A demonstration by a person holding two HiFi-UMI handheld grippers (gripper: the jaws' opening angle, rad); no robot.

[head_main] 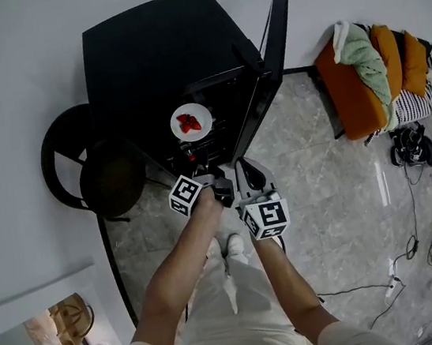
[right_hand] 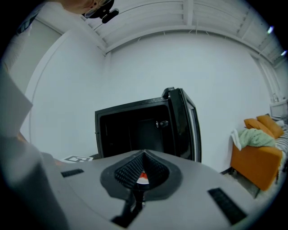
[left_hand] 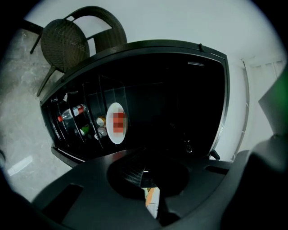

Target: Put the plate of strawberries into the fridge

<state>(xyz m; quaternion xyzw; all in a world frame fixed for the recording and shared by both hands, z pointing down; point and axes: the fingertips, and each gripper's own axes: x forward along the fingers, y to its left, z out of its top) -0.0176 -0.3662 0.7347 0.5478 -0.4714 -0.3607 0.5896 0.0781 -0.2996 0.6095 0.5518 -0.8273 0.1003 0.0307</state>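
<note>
- The left gripper (left_hand: 146, 179) and the right gripper (right_hand: 143, 170) are hanging side by side, right in front of the person.
- The fingers of both grippers are pressing together. They are holding nothing.
- Just past them, the fridge (head_main: 152, 57) is standing with its door (head_main: 269, 64) swung wide open on the right.
- The plate (head_main: 191, 121) is sitting on a shelf inside the fridge, with the strawberries (head_main: 188, 122) lying on it. No gripper is touching it.
- So the plate is looking put away, and I am guessing the door is the job that is left.
- To do that well, one gripper should be going round to the door's outer side and pushing slowly, so the plate is not shaking or sliding.
- Counting: two grippers, one fridge, one door, one plate, and one chair (head_main: 97, 176) far on the left.
- The strawberries are looking like two or three, but they are too small to be sure.
</note>
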